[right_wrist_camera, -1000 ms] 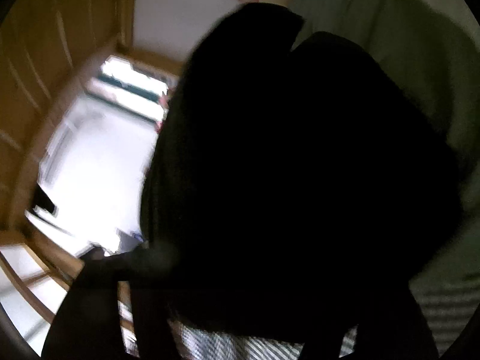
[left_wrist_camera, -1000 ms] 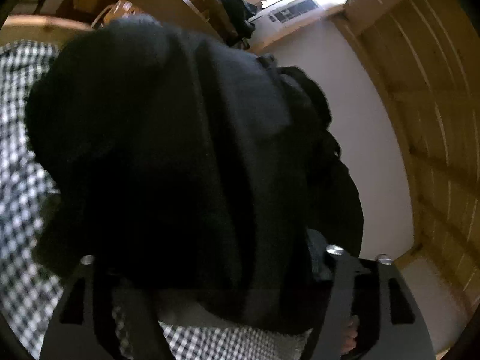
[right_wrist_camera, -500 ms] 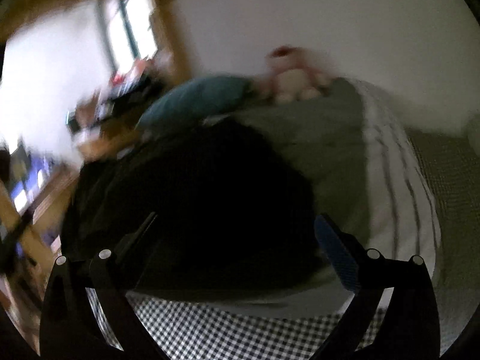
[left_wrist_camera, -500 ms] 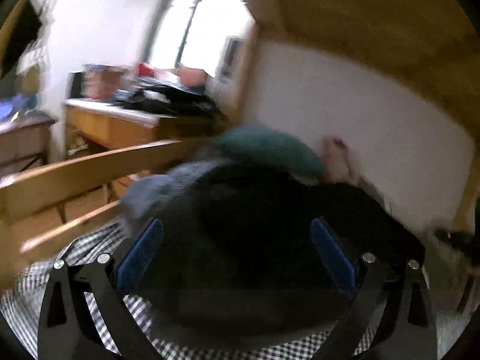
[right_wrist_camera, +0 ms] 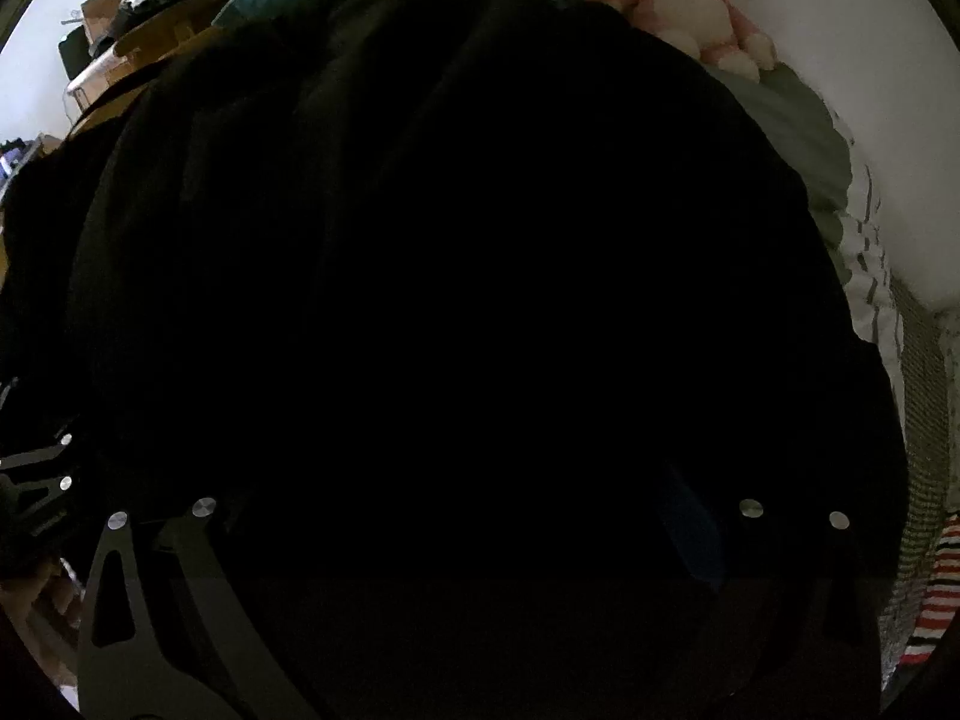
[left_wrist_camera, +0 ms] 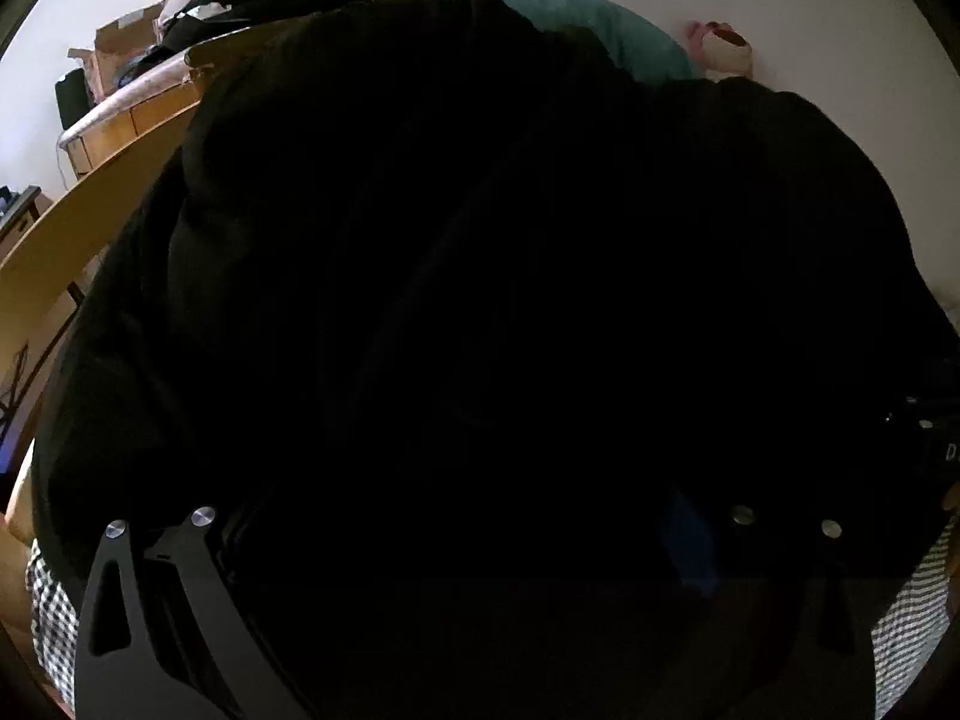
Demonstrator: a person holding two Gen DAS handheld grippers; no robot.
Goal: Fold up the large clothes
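Observation:
A large black garment (left_wrist_camera: 480, 270) fills nearly all of the left wrist view and also the right wrist view (right_wrist_camera: 450, 270), lying bunched on the bed. My left gripper (left_wrist_camera: 468, 516) stands with its jaws wide apart, pushed against the cloth, which covers its fingertips. My right gripper (right_wrist_camera: 474, 516) also has its jaws wide apart, with the cloth heaped between and over them. A blue pad shows faintly on the right finger in each view. The left gripper's frame (right_wrist_camera: 36, 480) shows at the left edge of the right wrist view.
A teal pillow (left_wrist_camera: 600, 24) and a pink plush toy (right_wrist_camera: 696, 6) lie at the head of the bed by the white wall. The checked sheet (left_wrist_camera: 48, 600) shows at the edges. A wooden bed rail (left_wrist_camera: 72, 222) and a cluttered desk (left_wrist_camera: 138, 96) stand left. Striped cloth (right_wrist_camera: 936, 588) lies right.
Both grippers had the garment raised and shut on it a second ago. They opened, swung down to face the bed head, and now press low into the black cloth.

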